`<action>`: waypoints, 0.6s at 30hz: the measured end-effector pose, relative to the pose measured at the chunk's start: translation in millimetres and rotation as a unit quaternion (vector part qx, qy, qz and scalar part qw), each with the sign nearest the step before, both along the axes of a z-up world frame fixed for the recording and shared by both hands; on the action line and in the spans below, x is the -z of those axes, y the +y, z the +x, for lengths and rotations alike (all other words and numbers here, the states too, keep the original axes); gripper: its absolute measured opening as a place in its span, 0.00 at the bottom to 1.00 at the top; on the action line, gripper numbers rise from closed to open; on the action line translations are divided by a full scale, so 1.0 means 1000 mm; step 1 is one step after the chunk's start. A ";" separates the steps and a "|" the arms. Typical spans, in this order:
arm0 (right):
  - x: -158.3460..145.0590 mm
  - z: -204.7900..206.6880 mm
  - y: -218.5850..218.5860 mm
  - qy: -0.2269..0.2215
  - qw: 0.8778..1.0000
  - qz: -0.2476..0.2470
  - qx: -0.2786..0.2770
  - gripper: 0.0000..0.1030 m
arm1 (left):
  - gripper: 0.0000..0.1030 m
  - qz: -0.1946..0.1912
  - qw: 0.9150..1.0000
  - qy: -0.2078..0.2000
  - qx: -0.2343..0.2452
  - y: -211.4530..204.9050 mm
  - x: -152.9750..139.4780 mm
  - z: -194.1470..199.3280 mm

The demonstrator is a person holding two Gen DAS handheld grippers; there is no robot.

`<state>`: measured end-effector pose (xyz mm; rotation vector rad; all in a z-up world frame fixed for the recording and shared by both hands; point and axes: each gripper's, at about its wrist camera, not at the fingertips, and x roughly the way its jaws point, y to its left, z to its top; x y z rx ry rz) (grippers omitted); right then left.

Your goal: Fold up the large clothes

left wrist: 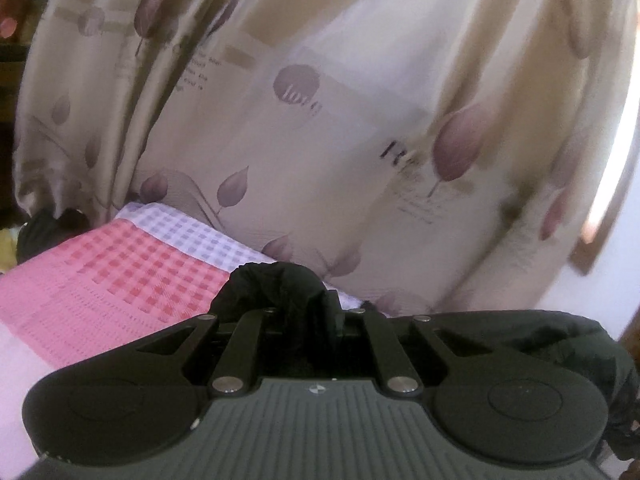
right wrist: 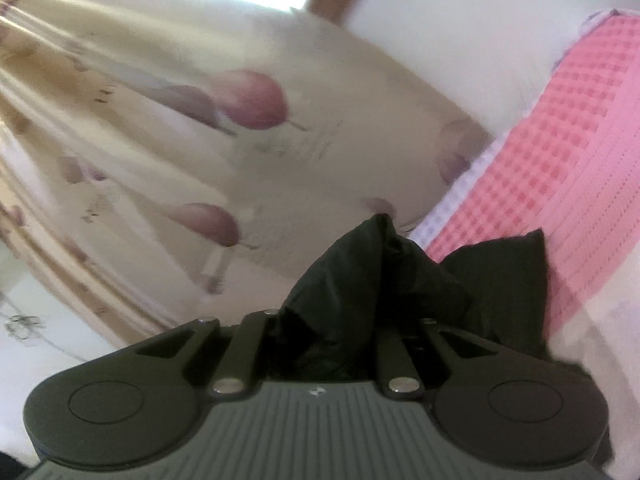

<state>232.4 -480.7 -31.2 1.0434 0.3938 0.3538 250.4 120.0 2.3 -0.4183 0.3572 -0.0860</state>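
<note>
Both hand-held grippers, left (left wrist: pixel 308 312) and right (right wrist: pixel 352 304), are clamped on bunched black garment (right wrist: pixel 380 272) lifted above the pink checked bed cover (left wrist: pixel 120 272); even tension should be kept so the fold is laid square.

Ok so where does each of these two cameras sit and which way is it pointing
Left wrist: on the left gripper, facing the leaf-printed beige curtain over the pink checked bedspread; only the gripper shows, shut on bunched black fabric.
Right wrist: on the right gripper, facing that curtain, bedspread at right; shut on black fabric.
Shared: curtain, bedspread, black fabric.
</note>
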 end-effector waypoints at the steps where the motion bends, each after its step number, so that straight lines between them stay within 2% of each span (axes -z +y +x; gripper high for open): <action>1: 0.005 0.010 -0.002 0.009 1.000 -0.002 0.004 0.12 | 0.12 0.004 1.000 0.005 -0.005 -0.002 0.004 0.010; 6: 0.034 0.051 -0.009 0.058 0.998 0.000 0.021 0.13 | 0.19 0.004 0.999 0.034 -0.018 -0.005 0.026 0.052; 9: 0.048 0.066 -0.008 0.079 0.996 0.006 0.031 0.16 | 0.23 -0.003 0.999 0.043 -0.024 -0.005 0.035 0.065; 11: 0.057 0.073 -0.009 0.091 0.995 0.024 0.035 0.20 | 0.26 0.010 0.999 0.046 -0.024 -0.009 0.039 0.071; 15: 0.064 0.077 -0.012 0.101 0.993 0.044 0.051 0.38 | 0.42 0.022 0.999 0.041 -0.015 -0.014 0.044 0.074; 16: 0.064 0.075 -0.014 0.097 0.992 0.048 0.060 0.49 | 0.52 0.023 0.999 0.035 -0.012 -0.014 0.044 0.073; 17: 0.062 0.073 -0.016 0.092 0.992 0.051 0.070 0.68 | 0.67 0.025 0.999 0.030 -0.011 -0.015 0.044 0.073; 18: 0.058 0.068 -0.018 0.082 0.992 0.054 0.080 0.77 | 0.77 0.029 0.999 0.022 -0.014 -0.016 0.042 0.071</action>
